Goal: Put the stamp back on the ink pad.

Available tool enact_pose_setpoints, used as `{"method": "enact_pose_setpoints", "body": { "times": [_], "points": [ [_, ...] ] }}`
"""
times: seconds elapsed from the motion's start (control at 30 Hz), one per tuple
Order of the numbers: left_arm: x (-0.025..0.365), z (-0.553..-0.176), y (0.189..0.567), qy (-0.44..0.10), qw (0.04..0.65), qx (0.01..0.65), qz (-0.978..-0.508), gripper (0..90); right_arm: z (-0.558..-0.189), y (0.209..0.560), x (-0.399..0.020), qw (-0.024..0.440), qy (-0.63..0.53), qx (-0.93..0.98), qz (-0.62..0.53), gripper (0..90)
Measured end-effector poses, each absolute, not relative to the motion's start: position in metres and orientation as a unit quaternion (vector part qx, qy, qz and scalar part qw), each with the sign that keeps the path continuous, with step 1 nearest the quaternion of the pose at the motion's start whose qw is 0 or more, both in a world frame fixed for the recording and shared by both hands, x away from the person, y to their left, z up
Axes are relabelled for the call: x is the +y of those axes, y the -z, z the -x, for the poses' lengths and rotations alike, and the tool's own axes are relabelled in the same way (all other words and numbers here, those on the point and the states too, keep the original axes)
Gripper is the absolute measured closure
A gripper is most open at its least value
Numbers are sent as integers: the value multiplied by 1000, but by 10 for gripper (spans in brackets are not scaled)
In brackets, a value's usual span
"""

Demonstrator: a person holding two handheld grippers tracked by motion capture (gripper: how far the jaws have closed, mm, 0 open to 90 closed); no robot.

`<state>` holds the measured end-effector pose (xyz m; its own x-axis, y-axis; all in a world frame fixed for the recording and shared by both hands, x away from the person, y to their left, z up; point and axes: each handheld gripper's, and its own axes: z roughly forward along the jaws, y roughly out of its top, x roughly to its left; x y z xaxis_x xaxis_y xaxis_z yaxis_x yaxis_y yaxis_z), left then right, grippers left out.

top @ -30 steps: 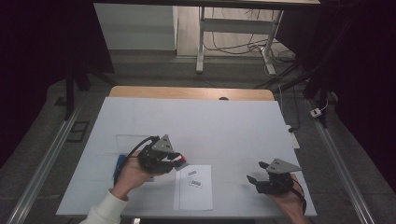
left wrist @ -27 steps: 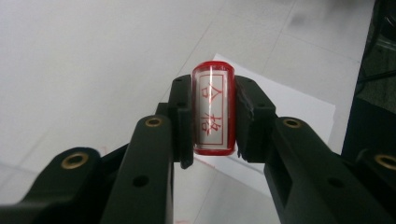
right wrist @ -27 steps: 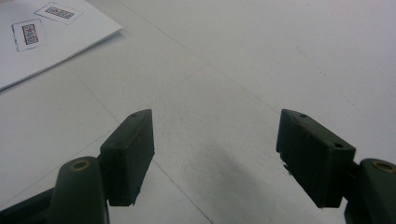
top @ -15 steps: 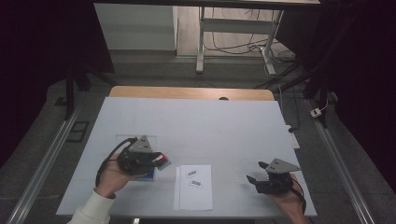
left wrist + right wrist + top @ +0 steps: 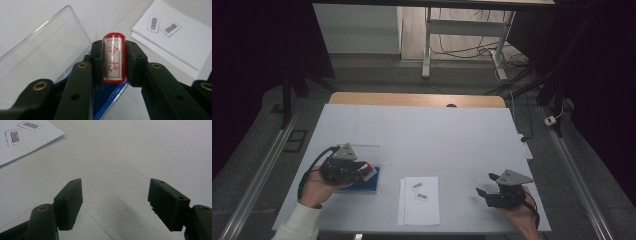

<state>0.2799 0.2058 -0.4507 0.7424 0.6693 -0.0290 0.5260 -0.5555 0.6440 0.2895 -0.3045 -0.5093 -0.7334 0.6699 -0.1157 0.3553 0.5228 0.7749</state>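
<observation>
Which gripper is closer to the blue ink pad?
The left. The left gripper hangs over the blue ink pad, holding a red stamp. The right gripper sits far off, past the white paper.

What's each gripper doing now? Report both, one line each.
Left gripper: jaws shut on the red stamp, over the blue ink pad.
Right gripper: jaws open, holding nothing, over the white table.

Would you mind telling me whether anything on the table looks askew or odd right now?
Nothing looks damaged or spilled. The two stamped marks on the paper sit at different angles, slightly askew to each other. The left gripper holds the red stamp over the blue ink pad, whose clear lid stands open.
</observation>
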Motion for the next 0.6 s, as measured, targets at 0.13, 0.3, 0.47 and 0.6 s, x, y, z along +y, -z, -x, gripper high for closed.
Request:
{"method": "enact_pose_setpoints", "body": {
  "times": [0.13,0.3,0.47,0.6],
  "points": [
    [213,-283,459,-105,307,346,-880,703,-290,511,-304,202,-383,849,-302,273],
    [217,-288,469,-95,285,357,-884,703,-290,511,-303,200,-382,851,-301,273],
    [221,-291,474,-95,263,373,-884,703,-290,512,-305,200,-382,850,-302,273],
    [226,-292,479,-98,245,386,-884,703,-290,511,-303,199,-381,851,-301,273]
  ]
}}
